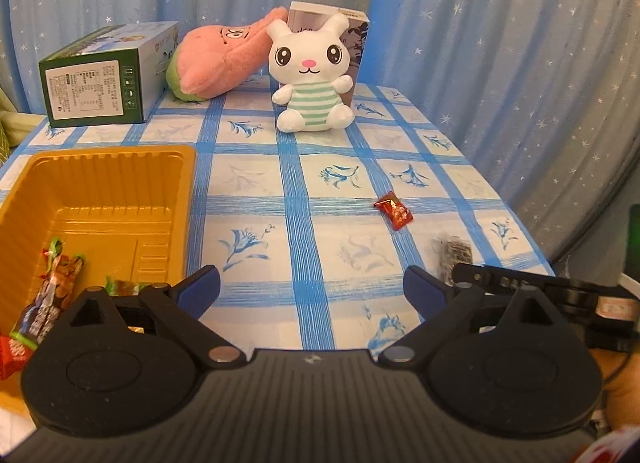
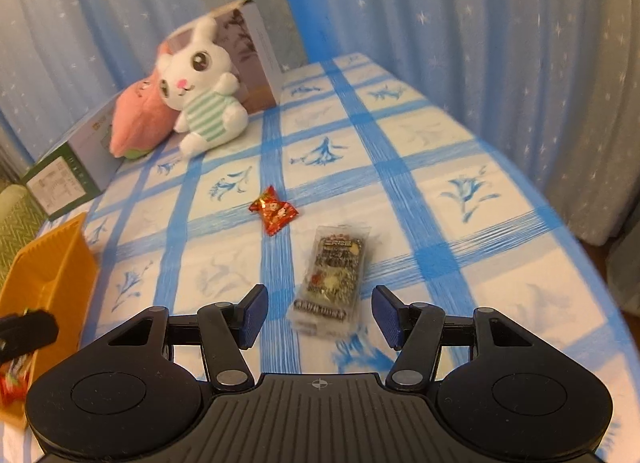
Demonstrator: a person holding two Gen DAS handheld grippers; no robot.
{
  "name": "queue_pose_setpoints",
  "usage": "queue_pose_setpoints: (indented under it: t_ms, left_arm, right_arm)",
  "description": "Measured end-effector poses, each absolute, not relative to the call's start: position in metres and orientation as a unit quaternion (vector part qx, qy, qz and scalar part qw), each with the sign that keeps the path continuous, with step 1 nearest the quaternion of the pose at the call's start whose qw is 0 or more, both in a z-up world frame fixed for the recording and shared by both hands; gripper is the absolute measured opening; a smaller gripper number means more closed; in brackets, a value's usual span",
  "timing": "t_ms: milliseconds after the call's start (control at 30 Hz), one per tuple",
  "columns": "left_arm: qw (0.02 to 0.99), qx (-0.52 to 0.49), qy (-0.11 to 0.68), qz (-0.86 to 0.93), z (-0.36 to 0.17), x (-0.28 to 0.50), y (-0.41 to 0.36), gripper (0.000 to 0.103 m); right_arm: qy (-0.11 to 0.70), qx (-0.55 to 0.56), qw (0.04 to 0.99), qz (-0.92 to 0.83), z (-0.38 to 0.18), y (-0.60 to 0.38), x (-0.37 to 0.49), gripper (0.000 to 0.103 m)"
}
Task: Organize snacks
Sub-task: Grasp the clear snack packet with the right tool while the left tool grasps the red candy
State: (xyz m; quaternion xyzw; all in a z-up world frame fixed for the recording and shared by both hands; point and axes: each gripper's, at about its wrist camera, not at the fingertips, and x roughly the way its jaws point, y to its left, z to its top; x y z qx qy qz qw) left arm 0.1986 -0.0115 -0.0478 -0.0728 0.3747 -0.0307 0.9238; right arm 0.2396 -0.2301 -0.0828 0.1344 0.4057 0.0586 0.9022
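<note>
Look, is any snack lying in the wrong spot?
Yes. A red candy and a clear-wrapped dark snack bar lie loose on the checked tablecloth, while other snacks already sit in the orange tray. Nothing looks spilled or broken.

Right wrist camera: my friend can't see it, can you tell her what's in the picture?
The open right gripper hovers over a dark snack packet on a blue-checked tablecloth, with a red candy just beyond. A white bunny toy sits at the back, and a yellow tray stands at the left.
</note>
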Motion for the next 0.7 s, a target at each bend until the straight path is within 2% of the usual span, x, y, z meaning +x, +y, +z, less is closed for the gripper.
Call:
queue_pose_setpoints:
  t_ms: [167,500,700]
  left_arm:
    - [0.921,-0.064,0.382,-0.034,-0.059,0.216,-0.016,0.097]
    - [0.917,-0.063,0.393,-0.036,-0.073,0.236,-0.025,0.097]
    - [0.917,-0.062,0.393,-0.043,-0.077,0.248,-0.034,0.096]
  right_arm:
    - [0.41,0.095,0.905,0.055,-0.094,-0.22,0.258,0.058]
    - [0.414,0.008,0.909,0.058,-0.105,-0.202,0.268,0.038]
    - [0.403,0.052,0.912,0.06,-0.094,-0.22,0.273,0.037]
